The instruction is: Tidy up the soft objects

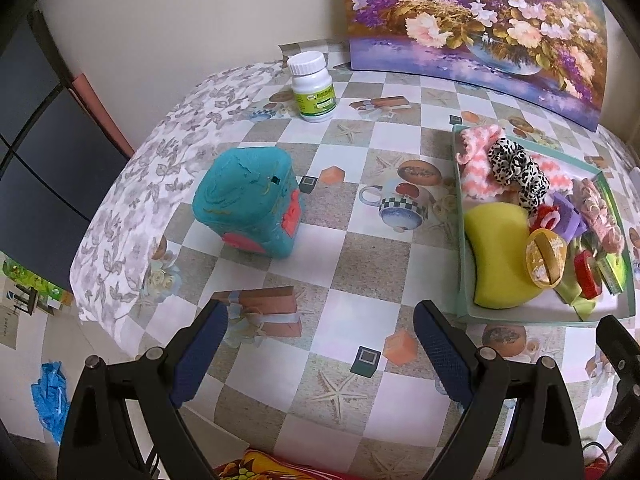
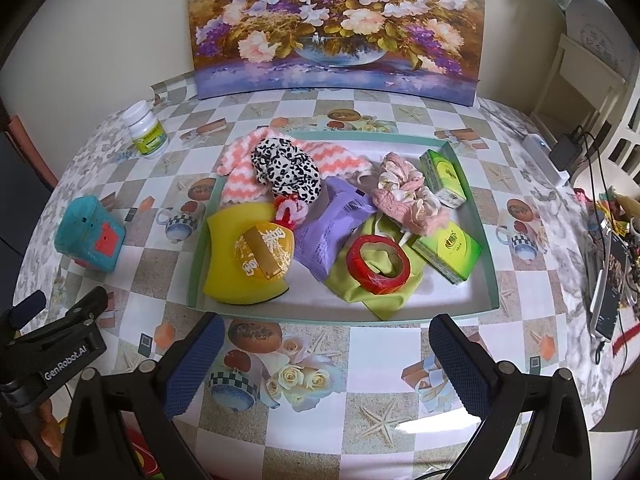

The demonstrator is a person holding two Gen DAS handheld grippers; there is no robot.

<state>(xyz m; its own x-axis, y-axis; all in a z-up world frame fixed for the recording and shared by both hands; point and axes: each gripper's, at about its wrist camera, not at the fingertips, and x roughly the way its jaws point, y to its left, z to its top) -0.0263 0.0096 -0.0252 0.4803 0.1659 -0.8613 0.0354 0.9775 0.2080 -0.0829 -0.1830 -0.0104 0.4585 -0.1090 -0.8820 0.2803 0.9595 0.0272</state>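
Note:
A pale green tray (image 2: 482, 216) (image 1: 460, 240) holds soft items: a yellow sponge (image 2: 224, 264) (image 1: 496, 256), a pink zigzag cloth (image 2: 240, 176) (image 1: 476, 168), a leopard scrunchie (image 2: 286, 170) (image 1: 516, 168), a pink scrunchie (image 2: 404, 192), a green cloth (image 2: 360, 284), a purple packet (image 2: 328, 228), red tape (image 2: 378, 264) and green boxes (image 2: 448, 246). A teal soft cube (image 1: 248, 204) (image 2: 90, 236) sits on the table left of the tray. My left gripper (image 1: 320, 324) is open and empty, near the cube. My right gripper (image 2: 328, 332) is open and empty before the tray.
A white pill bottle (image 1: 312, 86) (image 2: 146, 130) stands at the back left. A flower painting (image 2: 336, 28) leans on the wall behind the tray. Phones and cables (image 2: 608, 276) lie at the table's right edge. The left table edge (image 1: 104, 240) drops to the floor.

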